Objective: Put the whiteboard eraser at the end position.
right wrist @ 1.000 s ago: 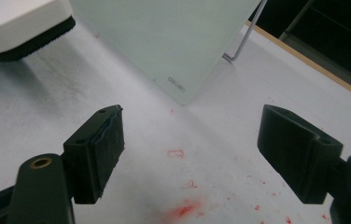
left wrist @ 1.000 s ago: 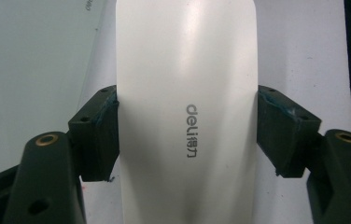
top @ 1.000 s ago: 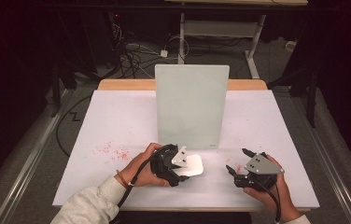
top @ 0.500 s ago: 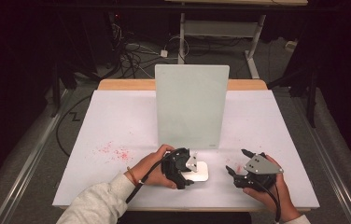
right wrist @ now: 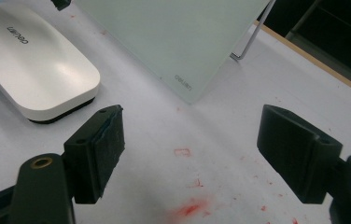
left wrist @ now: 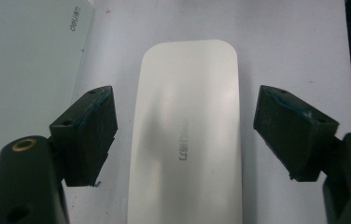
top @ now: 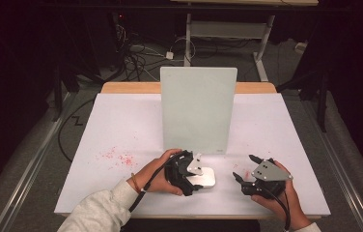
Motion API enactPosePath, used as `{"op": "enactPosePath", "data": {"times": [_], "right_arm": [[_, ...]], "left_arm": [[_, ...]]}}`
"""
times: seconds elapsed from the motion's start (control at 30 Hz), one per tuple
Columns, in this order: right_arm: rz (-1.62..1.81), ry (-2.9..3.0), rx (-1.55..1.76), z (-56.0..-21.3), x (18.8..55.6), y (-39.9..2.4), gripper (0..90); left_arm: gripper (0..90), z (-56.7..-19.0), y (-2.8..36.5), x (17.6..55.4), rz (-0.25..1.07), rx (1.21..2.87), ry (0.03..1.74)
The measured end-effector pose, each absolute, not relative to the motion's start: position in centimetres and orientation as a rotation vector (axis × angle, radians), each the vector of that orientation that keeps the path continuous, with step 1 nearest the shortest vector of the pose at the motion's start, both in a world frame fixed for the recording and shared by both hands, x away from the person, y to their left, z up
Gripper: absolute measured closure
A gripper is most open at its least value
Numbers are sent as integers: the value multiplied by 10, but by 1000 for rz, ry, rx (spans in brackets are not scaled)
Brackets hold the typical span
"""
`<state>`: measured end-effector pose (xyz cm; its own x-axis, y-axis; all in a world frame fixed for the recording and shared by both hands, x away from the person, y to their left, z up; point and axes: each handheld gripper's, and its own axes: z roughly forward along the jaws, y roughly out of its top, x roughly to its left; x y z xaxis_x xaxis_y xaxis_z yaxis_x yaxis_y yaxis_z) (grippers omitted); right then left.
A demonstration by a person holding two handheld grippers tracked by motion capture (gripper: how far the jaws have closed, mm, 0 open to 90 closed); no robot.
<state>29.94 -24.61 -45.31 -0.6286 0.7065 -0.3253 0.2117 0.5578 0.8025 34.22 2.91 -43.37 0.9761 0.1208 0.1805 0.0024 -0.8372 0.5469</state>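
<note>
The eraser [top: 202, 178], a white oblong block with rounded corners, lies flat on the bench [top: 121, 125] near its front edge, just in front of the upright board [top: 198, 110]. In the high view its long axis runs across the bench, left to right, one end under the left claw [top: 195, 170] and the other pointing toward the right claw [top: 243, 169]. In the left gripper view the eraser [left wrist: 187, 135] runs straight away between the two jaws, its printed logo reading along its length. The left claw has just been opening: its jaws stand apart on either side of the eraser with a gap on each side, so nothing is gripped. The right claw rests near the eraser's right end, apart from it, jaws wide open over the bare bench with red marks [right wrist: 190, 207] below them. Red specks [top: 117, 157] also dot the bench to the left of the left hand [top: 155, 173]
</note>
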Motion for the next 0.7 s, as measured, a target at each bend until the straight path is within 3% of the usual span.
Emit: {"op": "enactPosePath", "data": {"times": [0.7], "right_arm": [[1001, 2138, 715, -450, 296, -245, 237]], "left_arm": [[203, -417, 53, 340, 559, 2275, 250]]}}
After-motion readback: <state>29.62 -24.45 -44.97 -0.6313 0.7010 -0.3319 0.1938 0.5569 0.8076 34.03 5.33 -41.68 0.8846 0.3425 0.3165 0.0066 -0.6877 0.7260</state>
